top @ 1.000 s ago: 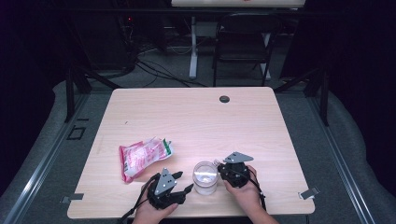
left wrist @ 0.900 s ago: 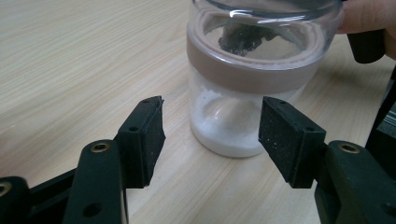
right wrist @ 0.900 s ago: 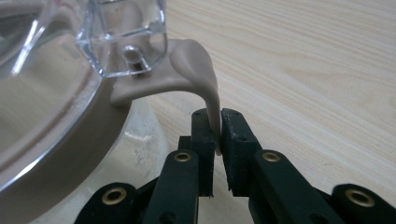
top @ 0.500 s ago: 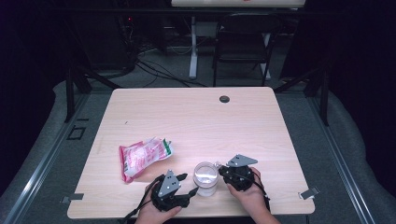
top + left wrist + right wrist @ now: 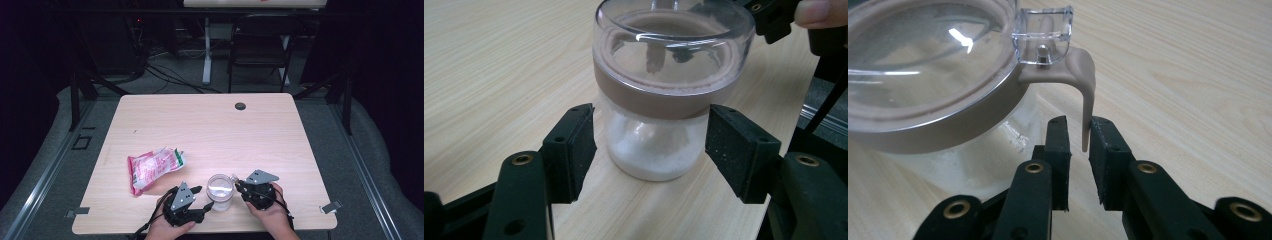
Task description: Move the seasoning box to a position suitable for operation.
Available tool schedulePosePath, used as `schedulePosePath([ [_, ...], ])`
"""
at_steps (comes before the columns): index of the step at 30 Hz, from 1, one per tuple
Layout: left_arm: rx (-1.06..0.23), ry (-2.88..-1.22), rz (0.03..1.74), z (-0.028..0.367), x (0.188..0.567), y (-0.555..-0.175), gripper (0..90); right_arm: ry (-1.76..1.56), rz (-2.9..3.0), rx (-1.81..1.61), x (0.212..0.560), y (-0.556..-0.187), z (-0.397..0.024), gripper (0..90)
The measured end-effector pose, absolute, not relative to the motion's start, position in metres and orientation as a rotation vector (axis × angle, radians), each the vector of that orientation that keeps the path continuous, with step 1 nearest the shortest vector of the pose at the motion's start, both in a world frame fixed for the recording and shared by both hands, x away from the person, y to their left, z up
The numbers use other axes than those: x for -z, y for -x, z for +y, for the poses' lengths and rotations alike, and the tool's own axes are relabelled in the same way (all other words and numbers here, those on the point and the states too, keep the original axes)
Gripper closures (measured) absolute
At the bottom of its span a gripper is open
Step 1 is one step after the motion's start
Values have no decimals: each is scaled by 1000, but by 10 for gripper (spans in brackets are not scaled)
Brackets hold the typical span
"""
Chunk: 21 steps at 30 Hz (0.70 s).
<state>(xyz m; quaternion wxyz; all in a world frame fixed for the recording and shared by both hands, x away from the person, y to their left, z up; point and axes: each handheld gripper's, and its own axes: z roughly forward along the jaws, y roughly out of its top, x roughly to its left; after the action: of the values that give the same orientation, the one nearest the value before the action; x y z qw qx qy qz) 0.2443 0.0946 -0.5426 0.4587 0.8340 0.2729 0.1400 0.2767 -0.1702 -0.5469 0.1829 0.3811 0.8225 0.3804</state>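
Observation:
A small glass jar (image 5: 220,191) with white grains in its bottom stands near the table's front edge. It has a clear lid and a taupe seal ring (image 5: 664,100). My left gripper (image 5: 204,198) is open. Its pads (image 5: 574,145) stand on either side of the jar's body (image 5: 654,155) with small gaps, and its jaws have just been opening. My right gripper (image 5: 238,186) is at the jar's right. Its jaws (image 5: 1079,135) stand narrowly apart and have just been opening. The lid's taupe tab (image 5: 1087,100) hangs between them, unpressed.
A pink and white snack bag (image 5: 152,167) lies on the wooden table (image 5: 210,125) to the left of the jar. A round cable hole (image 5: 240,106) sits near the far edge. A dark chair (image 5: 260,45) and cables stand beyond the table.
My right gripper has shifted slightly to the right, away from the jar, and its jaws have parted a little. The left hand and the jar have stayed in place.

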Motion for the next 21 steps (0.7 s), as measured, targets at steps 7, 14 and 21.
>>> schedulePosePath([
  [7, -347, -2060, 694, 103, 540, -246, 369, -1085, 2319, -1052, 544, -263, -168, 762],
  [14, -346, -2031, 756, 110, 542, -251, 389, -1089, 2326, -1085, 541, -261, -168, 745],
  [21, -367, -2040, 759, 110, 542, -252, 417, -1085, 2328, -1108, 537, -260, -171, 674],
])
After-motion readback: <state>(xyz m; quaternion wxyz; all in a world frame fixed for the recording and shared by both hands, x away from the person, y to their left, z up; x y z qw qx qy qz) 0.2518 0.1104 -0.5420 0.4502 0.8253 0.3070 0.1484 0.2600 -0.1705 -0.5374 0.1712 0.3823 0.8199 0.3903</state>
